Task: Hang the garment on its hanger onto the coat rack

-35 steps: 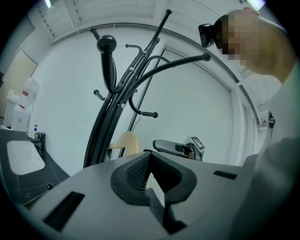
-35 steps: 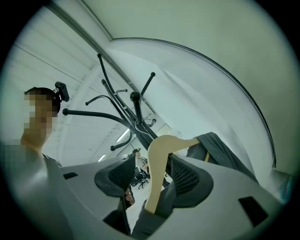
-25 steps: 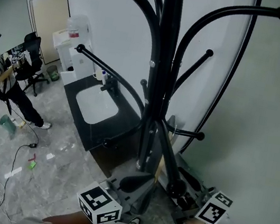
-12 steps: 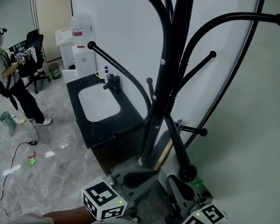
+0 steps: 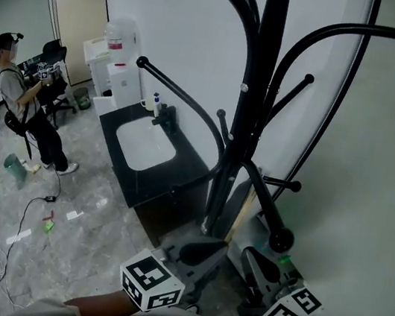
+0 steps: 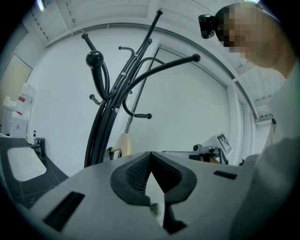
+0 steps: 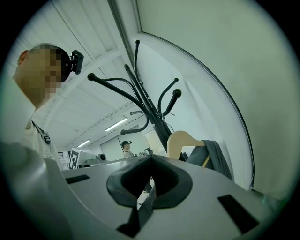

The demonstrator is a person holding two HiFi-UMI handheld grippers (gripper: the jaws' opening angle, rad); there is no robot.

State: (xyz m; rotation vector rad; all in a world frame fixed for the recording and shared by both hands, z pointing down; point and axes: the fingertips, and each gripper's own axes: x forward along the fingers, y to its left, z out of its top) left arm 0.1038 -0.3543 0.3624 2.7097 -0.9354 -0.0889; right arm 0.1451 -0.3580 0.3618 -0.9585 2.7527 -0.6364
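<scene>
The black coat rack (image 5: 259, 89) stands in front of me, its curved arms spreading overhead. A light wooden hanger (image 7: 185, 140) with a grey garment (image 7: 216, 157) draped on it shows low beside the rack's pole in the right gripper view. The head view shows only a sliver of the wooden hanger (image 5: 242, 213) behind the pole. My left gripper (image 5: 204, 251) is shut and holds nothing, pointing at the rack's base. My right gripper (image 5: 255, 262) is shut and also holds nothing, just below a low knobbed arm (image 5: 281, 241). The left gripper view shows the hanger (image 6: 123, 143) beyond the pole.
A black counter with a white sink (image 5: 147, 144) stands left of the rack, a water dispenser (image 5: 118, 49) behind it. A person (image 5: 28, 108) stands at the far left. Cables and litter (image 5: 36, 216) lie on the marble floor. A white wall runs along the right.
My right gripper has sunk a little lower and nearer to me. The rack now sits further right in the head view. The person in the background has shifted.
</scene>
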